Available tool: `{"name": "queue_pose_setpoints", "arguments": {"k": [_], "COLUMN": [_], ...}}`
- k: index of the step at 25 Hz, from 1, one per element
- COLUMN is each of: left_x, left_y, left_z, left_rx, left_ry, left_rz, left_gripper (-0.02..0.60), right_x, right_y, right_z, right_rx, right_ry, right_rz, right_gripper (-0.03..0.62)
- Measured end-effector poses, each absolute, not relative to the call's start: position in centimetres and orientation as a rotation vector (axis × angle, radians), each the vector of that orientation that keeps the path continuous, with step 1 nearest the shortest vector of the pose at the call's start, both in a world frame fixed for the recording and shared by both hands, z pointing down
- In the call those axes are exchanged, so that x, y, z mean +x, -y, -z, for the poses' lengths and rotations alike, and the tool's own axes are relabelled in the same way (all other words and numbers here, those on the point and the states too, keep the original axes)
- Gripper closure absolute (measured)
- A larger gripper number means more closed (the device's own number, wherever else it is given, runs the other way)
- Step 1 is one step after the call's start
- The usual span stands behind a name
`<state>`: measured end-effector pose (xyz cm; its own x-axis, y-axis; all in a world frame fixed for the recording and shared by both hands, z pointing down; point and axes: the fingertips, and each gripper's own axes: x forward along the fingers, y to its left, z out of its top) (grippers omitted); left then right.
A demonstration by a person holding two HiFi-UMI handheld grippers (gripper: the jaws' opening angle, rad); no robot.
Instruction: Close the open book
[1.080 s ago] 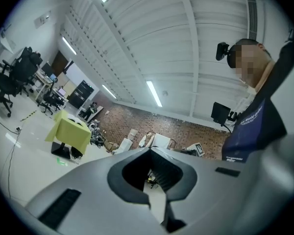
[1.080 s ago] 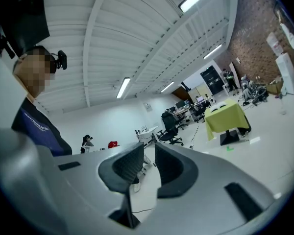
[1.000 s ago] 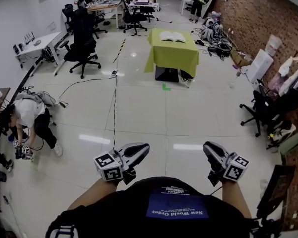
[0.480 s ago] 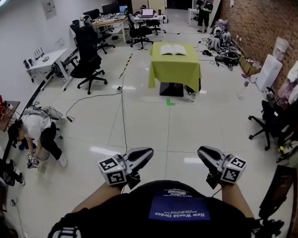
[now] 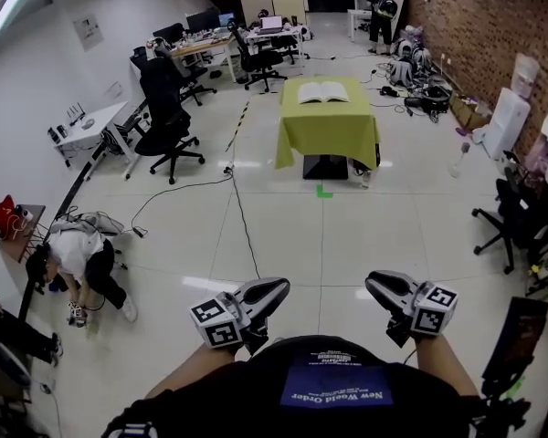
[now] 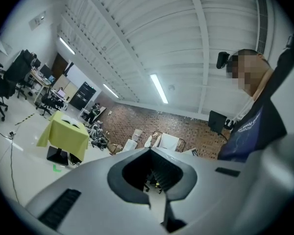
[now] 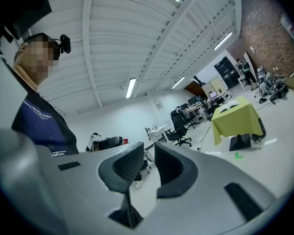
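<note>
The open book (image 5: 323, 92) lies on the green bench (image 5: 329, 135), well apart across the bare floor (image 5: 329, 235). The left claw (image 5: 276, 287) is clenched and empty. The right claw (image 5: 374, 283) is slightly released and empty.

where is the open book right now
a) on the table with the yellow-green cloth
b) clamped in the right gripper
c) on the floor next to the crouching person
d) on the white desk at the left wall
A: in the head view the open book lies flat, pages up, on the table with the yellow-green cloth far across the room.
</note>
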<state>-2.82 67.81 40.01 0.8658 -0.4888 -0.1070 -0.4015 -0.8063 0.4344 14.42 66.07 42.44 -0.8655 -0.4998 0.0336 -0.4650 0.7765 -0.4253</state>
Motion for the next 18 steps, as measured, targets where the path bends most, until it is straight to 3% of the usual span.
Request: {"name": "queue_pose_setpoints", "arguments": {"k": [13, 18], "left_x": [-13.7, -15.0], "left_y": [-56.7, -53.8], "left_z": [-39.0, -40.0], "left_rx": [2.684, 2.699], "left_ry": [0.519, 0.502], "left_rz": [0.358, 0.376], "left_gripper": [0.575, 0.575], "right_x": [5.7, 4.9], "right_y": [-56.4, -53.9], "right_z": [-39.2, -39.9], "right_rx": [-0.993, -1.053], "right_ry": [-2.86, -2.877], "right_rz": [0.552, 0.526], "right_gripper": [0.546, 0.548]}}
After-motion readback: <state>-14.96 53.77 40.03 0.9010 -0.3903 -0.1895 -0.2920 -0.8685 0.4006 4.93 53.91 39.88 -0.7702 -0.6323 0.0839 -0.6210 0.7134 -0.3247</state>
